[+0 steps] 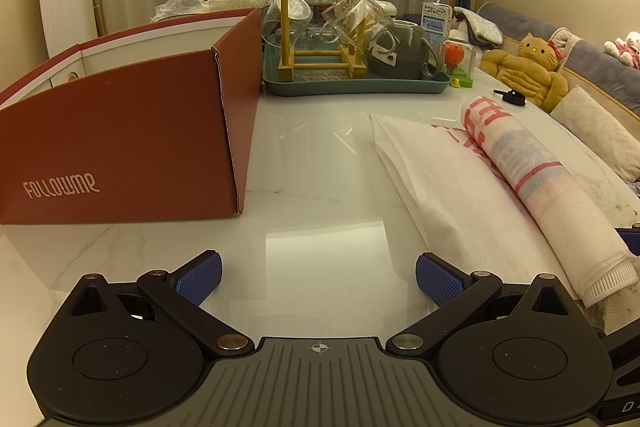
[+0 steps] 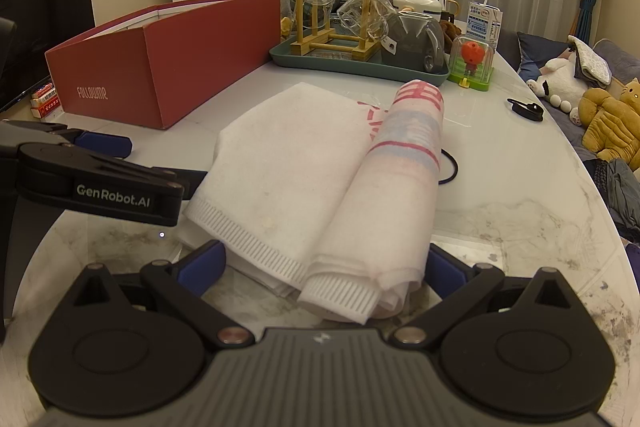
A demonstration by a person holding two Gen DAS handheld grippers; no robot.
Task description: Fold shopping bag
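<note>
The shopping bag [image 2: 288, 155] is white non-woven fabric with red print, lying flat on the marble table [image 2: 500, 187]. Its right side is rolled into a tube [image 2: 400, 187] that runs away from the camera. My right gripper [image 2: 325, 269] is open, and the near ribbed end of the roll and the bag's hem lie between its blue pads [image 2: 204, 267]. My left gripper [image 1: 319, 279] is open over bare table, left of the bag [image 1: 452, 179] and its roll [image 1: 540, 187]. In the right wrist view the left gripper [image 2: 152, 163] sits at the bag's left edge.
A red open box [image 1: 120, 147] stands at the left. Behind it a teal tray [image 1: 352, 87] holds glass cups on a wooden rack. A milk carton [image 2: 484, 23], a toy in a clear case [image 2: 472, 61], a black hair tie [image 2: 454, 169] and a small black object [image 2: 524, 109] lie beyond the bag. Plush toys [image 2: 608, 123] sit on the sofa to the right.
</note>
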